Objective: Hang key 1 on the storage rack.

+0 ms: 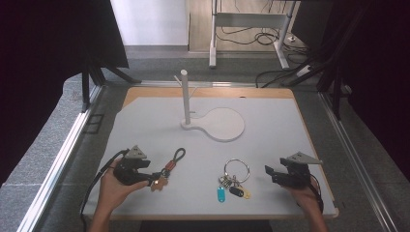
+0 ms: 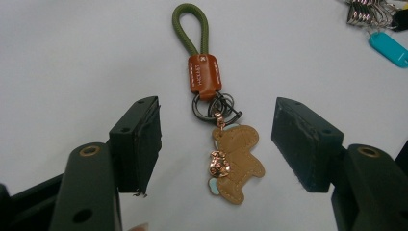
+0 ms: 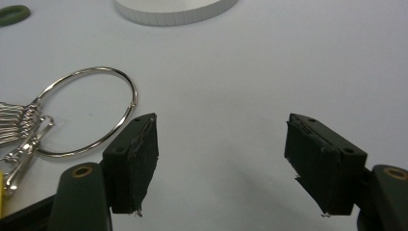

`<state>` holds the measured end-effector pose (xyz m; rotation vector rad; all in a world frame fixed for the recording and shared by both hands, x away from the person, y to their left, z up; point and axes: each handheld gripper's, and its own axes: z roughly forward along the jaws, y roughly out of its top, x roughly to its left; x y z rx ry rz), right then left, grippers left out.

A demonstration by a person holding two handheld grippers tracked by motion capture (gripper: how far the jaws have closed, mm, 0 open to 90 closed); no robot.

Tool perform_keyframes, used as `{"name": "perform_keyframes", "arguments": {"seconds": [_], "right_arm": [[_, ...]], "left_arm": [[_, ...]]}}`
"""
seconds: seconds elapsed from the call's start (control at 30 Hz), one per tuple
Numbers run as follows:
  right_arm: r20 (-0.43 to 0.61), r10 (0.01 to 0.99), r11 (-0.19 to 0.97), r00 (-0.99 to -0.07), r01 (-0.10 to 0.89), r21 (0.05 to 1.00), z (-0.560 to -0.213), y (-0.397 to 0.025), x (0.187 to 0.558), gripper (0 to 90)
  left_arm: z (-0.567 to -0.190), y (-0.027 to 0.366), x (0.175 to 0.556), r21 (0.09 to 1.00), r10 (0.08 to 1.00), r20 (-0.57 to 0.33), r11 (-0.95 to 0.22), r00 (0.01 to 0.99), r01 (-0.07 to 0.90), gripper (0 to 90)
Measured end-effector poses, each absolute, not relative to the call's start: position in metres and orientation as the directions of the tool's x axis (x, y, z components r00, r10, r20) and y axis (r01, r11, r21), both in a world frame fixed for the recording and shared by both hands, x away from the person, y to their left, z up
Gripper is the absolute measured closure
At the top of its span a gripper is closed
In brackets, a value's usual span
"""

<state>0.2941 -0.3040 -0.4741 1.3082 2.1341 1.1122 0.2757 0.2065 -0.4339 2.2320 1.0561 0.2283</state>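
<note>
Keychain [image 2: 219,139] with a green cord loop, a brown leather tab and a tan bear-shaped charm lies flat on the white table [image 1: 270,145], at the person's left front, and the left gripper [image 1: 147,175] is set right over it. In the left gripper view the jaws stand wide apart with the charm and its small rings between them, neither pad touching anything. That reads as the approach to a grasp: the step in hand is lining up, and the next move probably calls for lowering the jaws and closing them on the leather tab or the charm without pushing the piece across the smooth top.

The right gripper [image 1: 269,174] is also spread open and holds nothing; it waits just right of a large key ring [image 1: 236,170] with a bunch of keys and a blue tag [image 1: 221,194].

The high view gives what the gripper views lack: the white stand [image 1: 185,99] with its upright post and round base farther back on the table, a likely place for hanging. The left gripper view alone shows the charm's stitching and the stamped tab clearly.
</note>
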Motion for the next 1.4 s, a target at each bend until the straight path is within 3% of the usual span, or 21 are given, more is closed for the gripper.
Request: {"name": "perform_keyframes", "arguments": {"seconds": [0.63, 0.77, 0.93, 1.4], "right_arm": [[0.078, 0.879, 0.232, -0.470, 0.565, 0.792, -0.476, -0.312, 0.293, 29.1], [0.070, 0.881, 0.239, -0.467, 0.568, 0.787, -0.477, -0.310, 0.292, 29.2], [0.064, 0.881, 0.242, -0.469, 0.562, 0.791, -0.476, -0.308, 0.290, 29.2], [0.044, 0.888, 0.258, -0.457, 0.575, 0.777, -0.479, -0.308, 0.291, 29.2]], "left_arm": [[-0.429, 0.208, 0.287, 0.615, 0.763, -0.133, -0.437, 0.632, 0.656, 34.7], [-0.422, 0.198, 0.288, 0.601, 0.740, -0.114, -0.480, 0.663, 0.639, 34.7], [-0.413, 0.181, 0.299, 0.561, 0.733, -0.082, -0.526, 0.675, 0.640, 34.8], [-0.430, 0.163, 0.328, 0.431, 0.725, -0.107, -0.583, 0.680, 0.689, 37.5]]}}
